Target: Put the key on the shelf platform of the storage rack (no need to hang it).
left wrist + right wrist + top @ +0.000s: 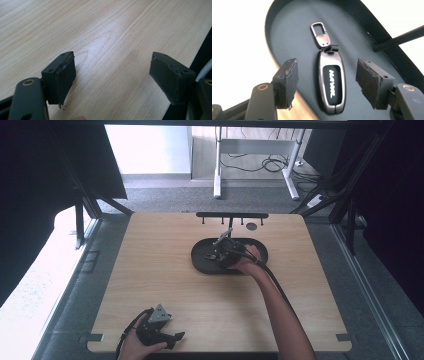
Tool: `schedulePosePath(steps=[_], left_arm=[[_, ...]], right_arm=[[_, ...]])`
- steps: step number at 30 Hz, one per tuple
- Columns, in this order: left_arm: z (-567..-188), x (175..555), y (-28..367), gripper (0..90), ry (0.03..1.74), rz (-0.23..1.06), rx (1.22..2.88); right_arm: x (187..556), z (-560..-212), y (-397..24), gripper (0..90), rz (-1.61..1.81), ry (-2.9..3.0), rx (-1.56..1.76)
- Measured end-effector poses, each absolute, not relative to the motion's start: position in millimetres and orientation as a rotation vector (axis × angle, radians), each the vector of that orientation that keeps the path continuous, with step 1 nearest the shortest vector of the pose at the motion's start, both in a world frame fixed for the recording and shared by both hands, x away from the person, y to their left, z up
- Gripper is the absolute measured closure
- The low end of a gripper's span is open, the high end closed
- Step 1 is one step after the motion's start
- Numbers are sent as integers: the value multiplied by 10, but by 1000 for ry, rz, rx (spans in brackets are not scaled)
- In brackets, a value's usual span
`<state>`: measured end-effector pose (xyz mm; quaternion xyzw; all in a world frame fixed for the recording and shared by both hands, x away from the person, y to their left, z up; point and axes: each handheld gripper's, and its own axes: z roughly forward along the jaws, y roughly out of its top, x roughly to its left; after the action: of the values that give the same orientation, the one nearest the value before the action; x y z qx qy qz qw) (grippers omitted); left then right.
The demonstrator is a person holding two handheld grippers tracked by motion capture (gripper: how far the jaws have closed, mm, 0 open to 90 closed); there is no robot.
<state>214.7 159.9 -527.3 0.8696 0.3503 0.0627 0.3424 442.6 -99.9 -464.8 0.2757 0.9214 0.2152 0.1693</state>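
Lying flat, key fob lengthwise in tray (clasp farthest).

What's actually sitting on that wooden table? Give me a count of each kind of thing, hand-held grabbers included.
Oval black tray: 1
Key fob with metal clip, lying in the tray: 1
Black rack with hooks at the far edge: 1
Hand-held grippers: 2, left gripper and right gripper, both with fingers apart
Total: 5
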Motion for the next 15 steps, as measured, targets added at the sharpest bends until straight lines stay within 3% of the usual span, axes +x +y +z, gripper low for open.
schedulePosePath(steps=[15], left_arm=[[-5276, 2155, 1619, 213, 926, 169, 2251]], right_arm=[[3751, -4537, -1373, 351, 813, 2614, 735]])
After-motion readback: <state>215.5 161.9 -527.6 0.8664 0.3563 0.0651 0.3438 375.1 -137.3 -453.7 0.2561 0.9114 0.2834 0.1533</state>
